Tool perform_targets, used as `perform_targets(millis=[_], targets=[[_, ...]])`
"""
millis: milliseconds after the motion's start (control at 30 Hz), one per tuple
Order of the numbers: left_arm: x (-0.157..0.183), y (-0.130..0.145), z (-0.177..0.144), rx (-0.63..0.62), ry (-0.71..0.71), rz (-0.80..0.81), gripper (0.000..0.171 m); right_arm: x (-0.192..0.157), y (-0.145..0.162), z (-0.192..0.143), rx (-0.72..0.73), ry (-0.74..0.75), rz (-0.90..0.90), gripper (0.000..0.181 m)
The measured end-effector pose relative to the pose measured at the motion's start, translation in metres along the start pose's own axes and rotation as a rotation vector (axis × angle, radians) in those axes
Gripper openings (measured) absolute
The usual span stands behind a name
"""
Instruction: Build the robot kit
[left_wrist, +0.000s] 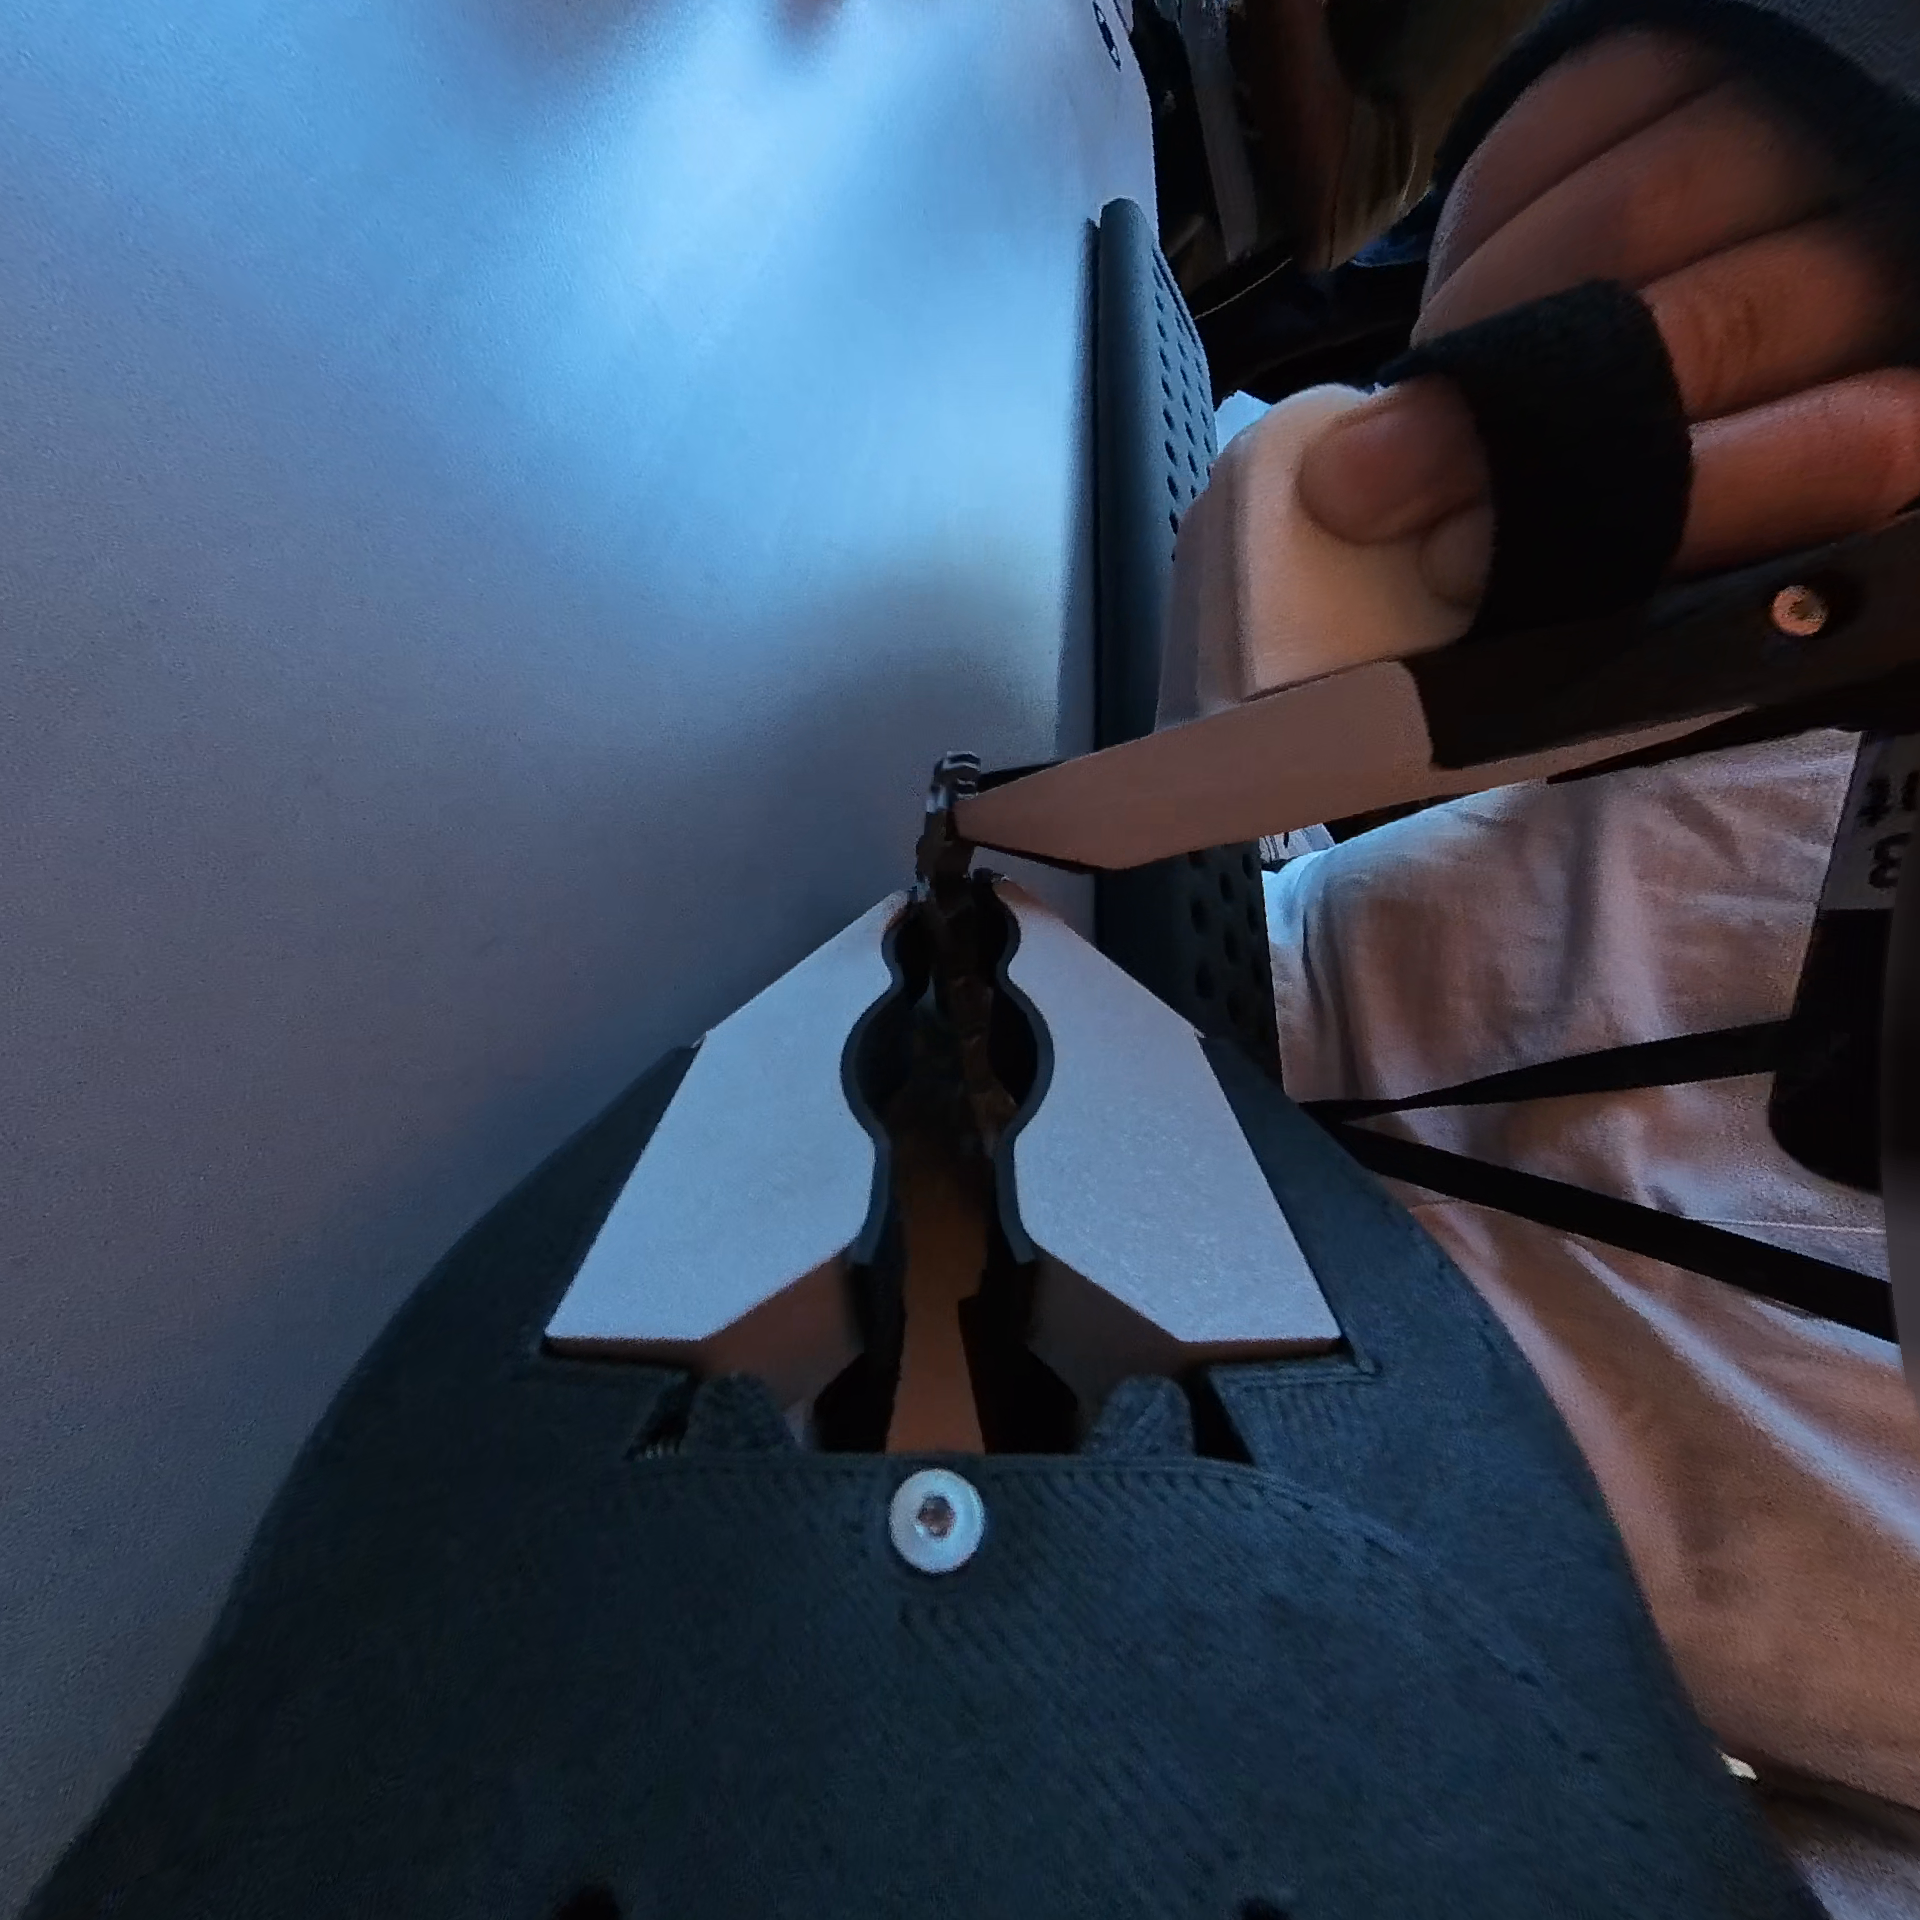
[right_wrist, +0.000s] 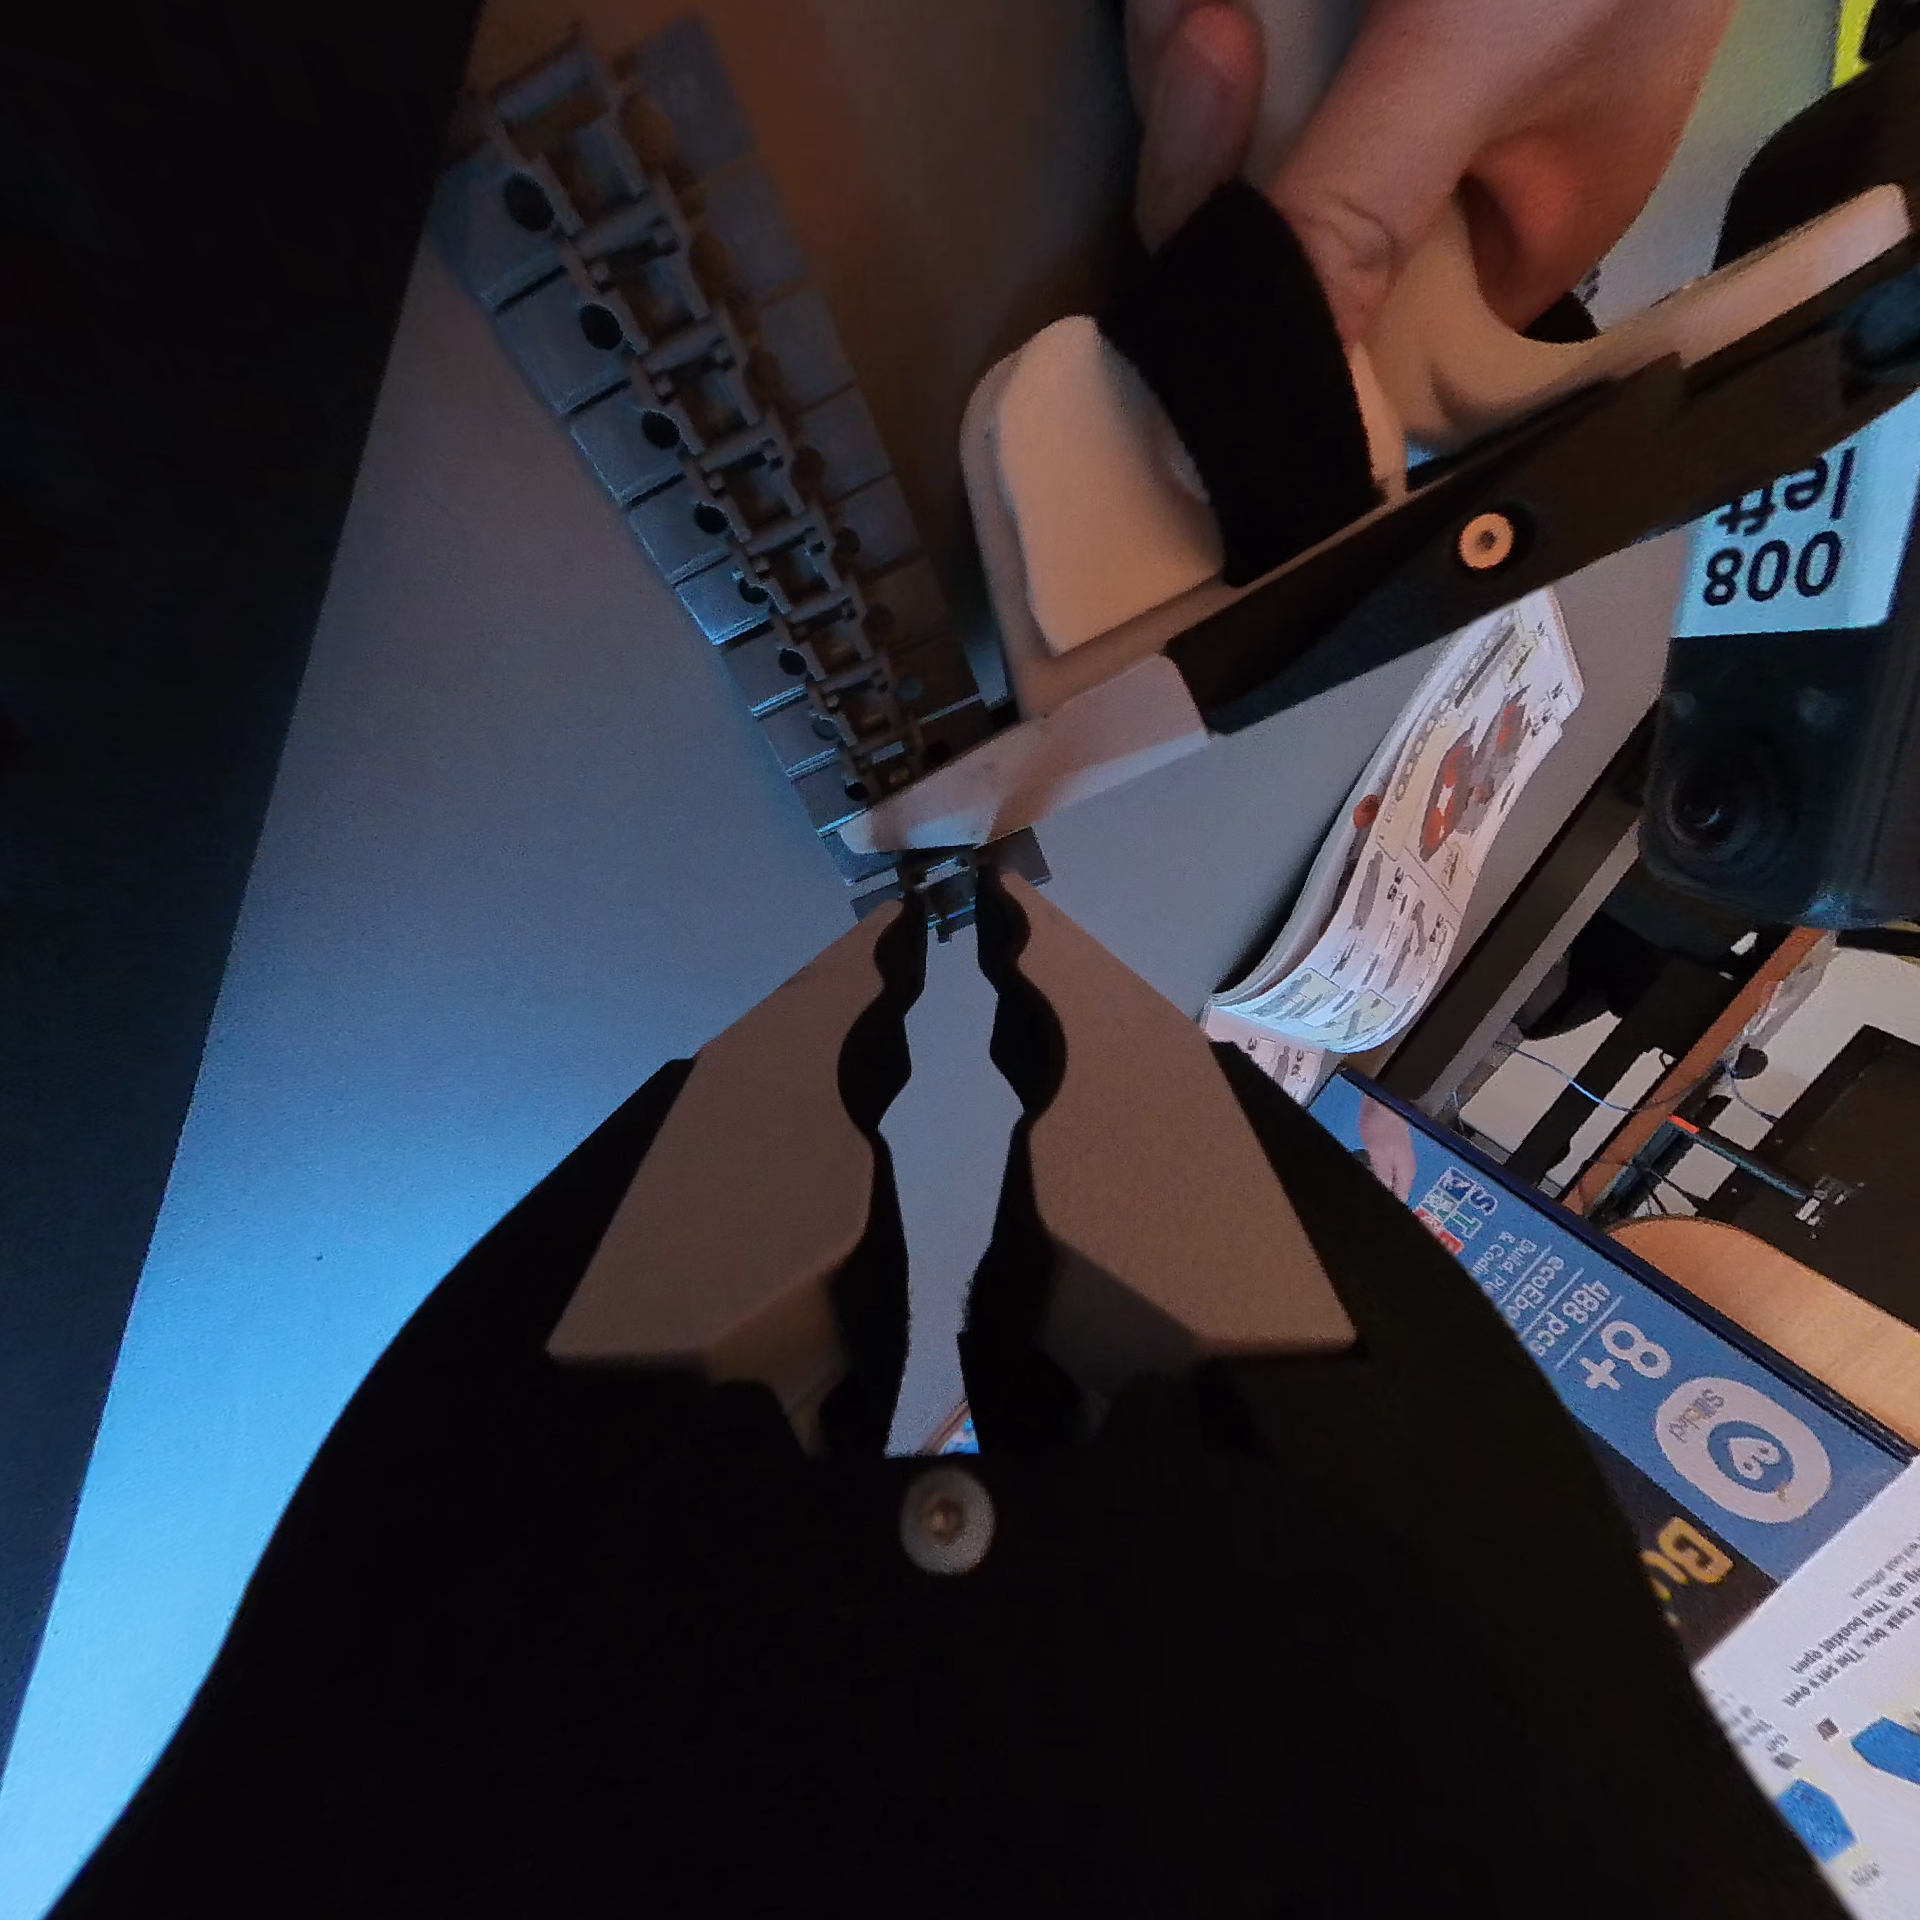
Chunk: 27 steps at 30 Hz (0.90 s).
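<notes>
Nearest the lens, the right tool (right_wrist: 948, 902) pinches the end link of a grey plastic track chain (right_wrist: 727, 488), its jaws narrowed onto it. Beside it, the left tool (right_wrist: 925, 826) clamps the same end. From the left wrist view that tool (left_wrist: 951, 904) grips the chain edge-on (left_wrist: 951, 831). The chain trails across the pale table (right_wrist: 499, 831); a booklet (right_wrist: 1434, 821) and blue box (right_wrist: 1621, 1340) lie nearby.

left hand-held gripper (left_wrist: 948, 904): fingers nearly closed | right hand-held gripper (right_wrist: 951, 902): fingers nearly closed, tips meeting the left's
</notes>
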<state>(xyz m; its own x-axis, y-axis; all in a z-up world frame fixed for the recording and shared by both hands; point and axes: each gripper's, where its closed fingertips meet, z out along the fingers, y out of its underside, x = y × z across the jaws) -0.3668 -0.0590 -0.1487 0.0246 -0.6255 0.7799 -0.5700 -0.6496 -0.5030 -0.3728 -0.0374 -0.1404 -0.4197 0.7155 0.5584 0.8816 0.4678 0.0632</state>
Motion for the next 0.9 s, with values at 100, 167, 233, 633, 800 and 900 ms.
perform_targets(millis=[100,167,233,633,800,900], targets=[[-0.0012,0.0004,0.0005,-0.004,-0.013,0.003,0.006,-0.0003,-0.0002,0.0008,0.011,0.020,-0.018,0.007],[-0.0006,0.0004,0.0003,-0.003,-0.009,0.005,0.006,-0.0002,-0.0006,0.0003,0.019,0.022,-0.015,0.007],[0.0000,0.0003,-0.0002,-0.001,0.002,-0.002,0.006,0.0007,-0.0011,-0.0007,0.024,0.052,-0.016,0.007],[-0.0022,0.0005,0.0008,-0.006,-0.013,-0.015,0.006,0.0007,-0.0005,0.0022,-0.063,0.106,0.017,0.007],[-0.0039,-0.0006,0.0011,-0.005,-0.012,-0.054,0.006,0.0013,0.0011,0.0046,-0.118,0.132,0.045,0.006],[-0.0051,-0.0015,0.0011,0.002,-0.015,-0.077,0.006,0.0019,0.0020,0.0064,-0.160,0.133,0.041,0.006]])
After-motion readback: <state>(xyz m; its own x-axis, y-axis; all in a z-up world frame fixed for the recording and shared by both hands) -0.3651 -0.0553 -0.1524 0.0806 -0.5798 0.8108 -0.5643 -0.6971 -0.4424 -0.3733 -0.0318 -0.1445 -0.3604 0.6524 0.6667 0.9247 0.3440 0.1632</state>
